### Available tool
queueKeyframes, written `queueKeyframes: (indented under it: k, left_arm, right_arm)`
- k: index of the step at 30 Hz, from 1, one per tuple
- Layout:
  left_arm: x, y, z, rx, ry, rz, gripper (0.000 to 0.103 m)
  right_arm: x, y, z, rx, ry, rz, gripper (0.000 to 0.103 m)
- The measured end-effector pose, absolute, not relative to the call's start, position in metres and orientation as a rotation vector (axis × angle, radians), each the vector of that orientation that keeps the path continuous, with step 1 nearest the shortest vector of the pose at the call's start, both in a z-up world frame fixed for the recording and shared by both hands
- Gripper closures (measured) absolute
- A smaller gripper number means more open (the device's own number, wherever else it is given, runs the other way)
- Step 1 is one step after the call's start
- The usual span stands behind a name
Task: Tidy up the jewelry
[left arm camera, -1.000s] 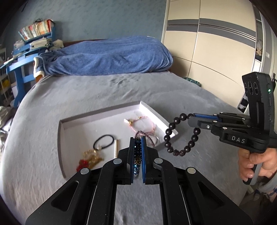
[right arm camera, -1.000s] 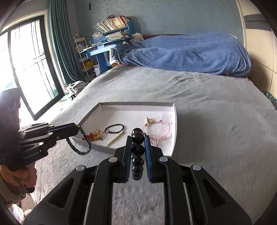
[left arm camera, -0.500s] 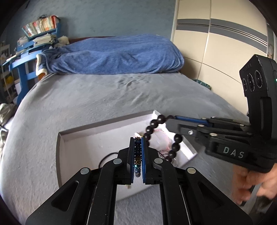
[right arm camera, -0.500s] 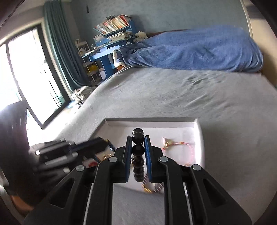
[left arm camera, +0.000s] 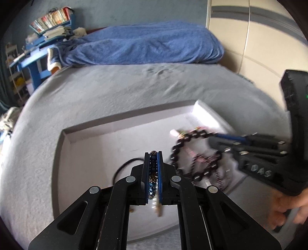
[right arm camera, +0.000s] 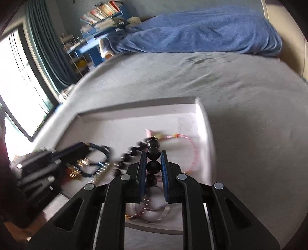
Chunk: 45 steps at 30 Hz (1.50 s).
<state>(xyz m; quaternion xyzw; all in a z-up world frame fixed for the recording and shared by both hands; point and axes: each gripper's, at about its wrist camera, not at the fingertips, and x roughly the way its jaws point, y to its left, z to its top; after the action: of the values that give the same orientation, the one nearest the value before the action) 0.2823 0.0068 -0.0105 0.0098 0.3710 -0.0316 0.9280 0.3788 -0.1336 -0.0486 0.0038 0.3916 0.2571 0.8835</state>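
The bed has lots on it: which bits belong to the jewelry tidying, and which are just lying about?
Part of the job:
- white tray
- black bead bracelet, in right gripper
- blue bead bracelet, in left gripper
- pink bracelet

Just lying about:
- blue blanket
- books

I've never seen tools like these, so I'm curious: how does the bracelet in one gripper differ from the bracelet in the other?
The black bead bracelet in the right gripper has large, plain, glossy beads; the blue bead bracelet in the left gripper has much smaller blue and gold ones. The black loop looks wider, the blue narrower. Both hang pinched between shut jaws above the white tray.
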Motion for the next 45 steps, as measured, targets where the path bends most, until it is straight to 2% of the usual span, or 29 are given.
queueKeyframes:
  k: [3,5,6,7,8,9,10,11,12,14,16,18,22,31,45]
  left_arm:
    - [0.283,0.011,-0.017,0.027,0.771,-0.035,0.096]
    - [0.282,0.014,-0.020,0.031,0.772,-0.016,0.091]
    - [0.281,0.015,-0.021,0.030,0.773,-0.010,0.080]
    - [0.280,0.016,-0.021,0.033,0.769,0.001,0.064]
    - [0.278,0.018,-0.021,0.037,0.760,0.012,0.058]
    - [0.276,0.019,-0.021,0.042,0.746,0.018,0.053]
    - [0.273,0.019,-0.020,0.049,0.736,0.024,0.047]
    - [0.271,0.019,-0.020,0.056,0.727,0.034,0.042]
    - [0.269,0.020,-0.019,0.056,0.720,0.038,0.033]
    - [0.261,0.024,-0.015,0.035,0.690,0.042,0.026]
    - [0.251,0.029,-0.010,0.014,0.659,0.055,0.018]
    - [0.239,0.033,-0.005,-0.008,0.623,0.058,0.012]
    - [0.211,0.040,0.002,-0.042,0.555,0.077,0.008]
    - [0.159,0.058,-0.001,-0.084,0.522,0.173,0.005]
    - [0.120,0.056,-0.010,-0.069,0.486,0.164,0.005]
  right_arm:
    - [0.373,-0.130,-0.053,-0.079,0.788,0.510,0.089]
    - [0.368,-0.127,-0.055,-0.137,0.760,0.492,0.089]
    - [0.367,-0.126,-0.055,-0.148,0.751,0.489,0.087]
    - [0.365,-0.126,-0.055,-0.160,0.739,0.483,0.086]
    - [0.364,-0.127,-0.055,-0.168,0.725,0.480,0.086]
    - [0.363,-0.127,-0.054,-0.175,0.710,0.479,0.082]
    - [0.361,-0.128,-0.053,-0.182,0.696,0.476,0.073]
    - [0.358,-0.129,-0.050,-0.190,0.674,0.471,0.069]
    - [0.355,-0.130,-0.048,-0.195,0.655,0.471,0.065]
    - [0.349,-0.134,-0.042,-0.201,0.625,0.470,0.061]
    - [0.340,-0.142,-0.037,-0.191,0.593,0.472,0.049]
    - [0.333,-0.149,-0.032,-0.174,0.573,0.467,0.043]
    - [0.315,-0.167,-0.026,-0.129,0.533,0.455,0.025]
    - [0.267,-0.190,-0.029,-0.071,0.493,0.468,0.007]
    - [0.227,-0.180,-0.039,-0.141,0.389,0.459,0.006]
